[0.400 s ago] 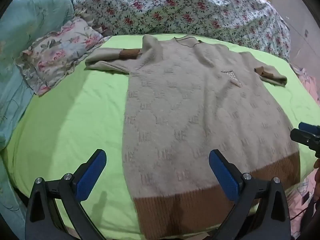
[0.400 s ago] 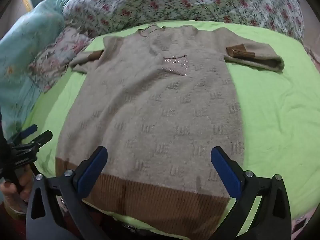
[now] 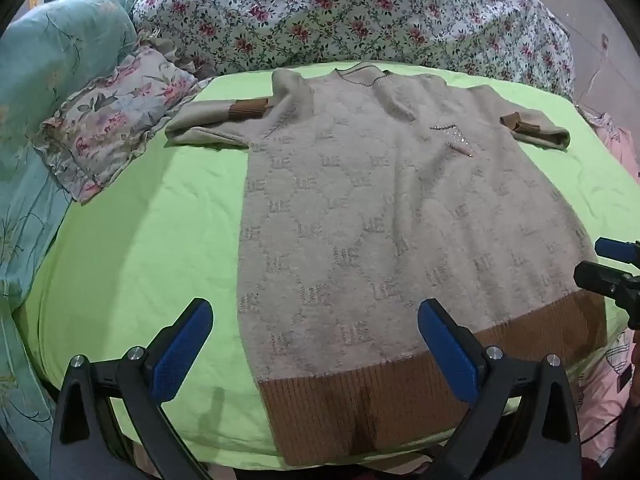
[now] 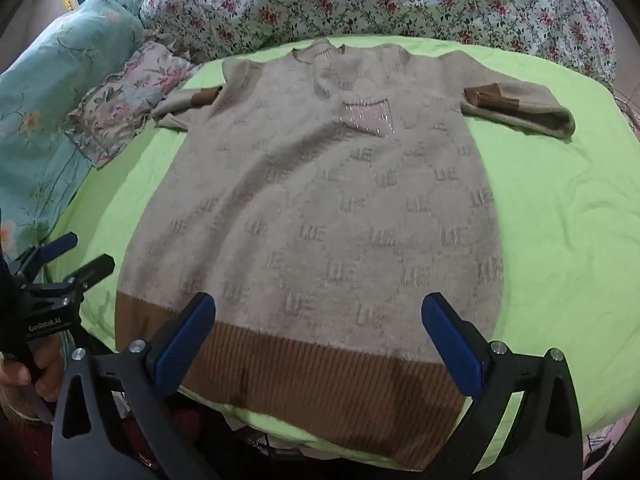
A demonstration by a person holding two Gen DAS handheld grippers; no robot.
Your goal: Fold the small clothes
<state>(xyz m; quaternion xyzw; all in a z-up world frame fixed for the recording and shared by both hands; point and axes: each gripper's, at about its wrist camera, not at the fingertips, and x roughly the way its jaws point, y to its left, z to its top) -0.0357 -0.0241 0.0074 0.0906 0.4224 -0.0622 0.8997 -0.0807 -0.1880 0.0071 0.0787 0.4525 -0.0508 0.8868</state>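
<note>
**A:** What's the step in hand, as you read it?

**B:** Starting the first fold, I judge. The beige knit sweater (image 3: pixel 380 216) lies flat and face up on the bed's green sheet (image 3: pixel 140 248), neck toward the floral quilt (image 3: pixel 360 12), brown ribbed hem (image 4: pixel 304 380) at the near edge. Both sleeves are already tucked in, cuffs pointing toward the body.

**A:** And the grippers?

**B:** The left gripper (image 3: pixel 316 344) and the right gripper (image 4: pixel 320 340) both have their jaws spread wide, holding nothing. They hover at the near edge, apart from the cloth.

**A:** Where does the garment sit relative to them?

**B:** In the left wrist view, the sweater's left side edge falls between the jaws, so the left blue pad is over bare sheet and the right one over the knit. In the right wrist view, the hem band runs across the gap and the right pad stands near the garment's right edge.

**A:** How to do it well, then?

**B:** Take the two hem corners together, one per gripper, pinching through both layers of the ribbing. The knit looks thick and soft, so a shallow bite may slip. Lift evenly, or the body skews and the tucked sleeves spill out.
</note>
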